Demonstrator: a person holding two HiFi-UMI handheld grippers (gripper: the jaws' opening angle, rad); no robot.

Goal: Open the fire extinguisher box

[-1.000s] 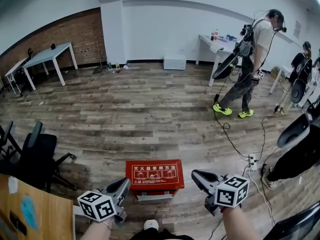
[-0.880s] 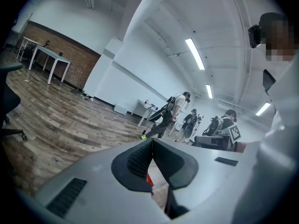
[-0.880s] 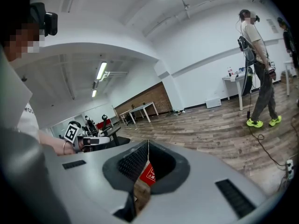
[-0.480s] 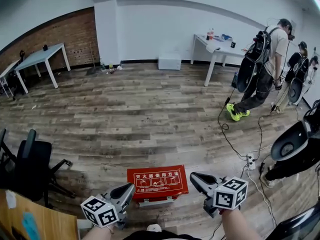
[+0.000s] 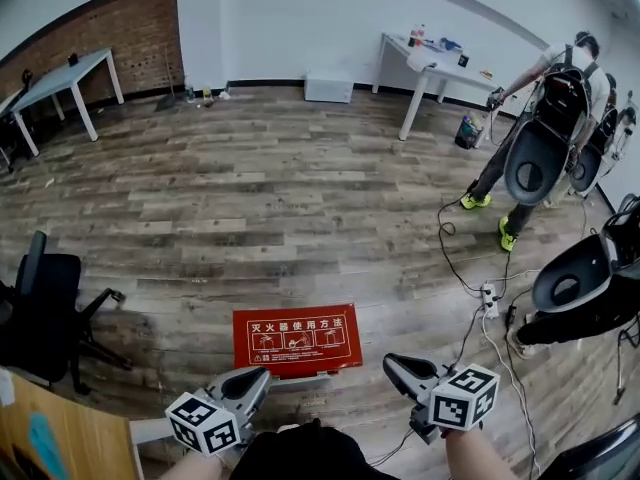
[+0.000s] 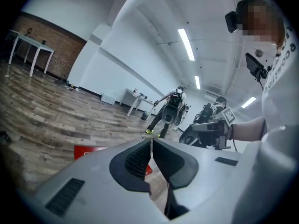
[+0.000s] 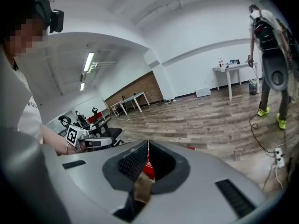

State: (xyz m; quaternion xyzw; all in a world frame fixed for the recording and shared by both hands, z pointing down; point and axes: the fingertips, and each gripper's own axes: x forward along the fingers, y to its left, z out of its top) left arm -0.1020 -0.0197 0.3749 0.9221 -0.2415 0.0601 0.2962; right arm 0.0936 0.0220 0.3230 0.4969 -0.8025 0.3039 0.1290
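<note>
Fire extinguisher box (image 5: 297,339) — red, flat on the wood floor (image 5: 280,198), lid side up w/ white print + pictograms, lid looks shut. It sits at 12 o'clock from the person, roughly centred between both tongs.

Left tongs (image 5: 262,376) are at 7 o'clock of the box, tip just beside its near-left corner; no contact that I can see. Right tongs (image 5: 393,364) are at 4 o'clock of the box, near its near-right corner but clearly apart. Both point fwd and a bit down.

Left gripper view: jaws together, pads meeting at the tip, nothing between them. A strip of the red box shows past them, lower left. Right gripper view: same — jaws closed, empty, red of the box visible beyond the slit between the pads.

Rest of the room, head view:
- Black office chair (image 5: 45,308) at 9 o'clock; corner of a wooden counter (image 5: 60,433) at 7–8 o'clock.
- White counter (image 5: 62,80) at 10 o'clock by the brick wall (image 5: 100,28).
- Second white counter (image 5: 430,53) at 1 o'clock w/ bottles and bits on top.
- Small white unit (image 5: 329,88) on the floor at 12 o'clock, against the far wall.
- Person (image 5: 565,78) w/ a backpack rig at 2 o'clock, well away from the box.
- Power strip (image 5: 489,296) at 3 o'clock w/ cables across the floor.
</note>
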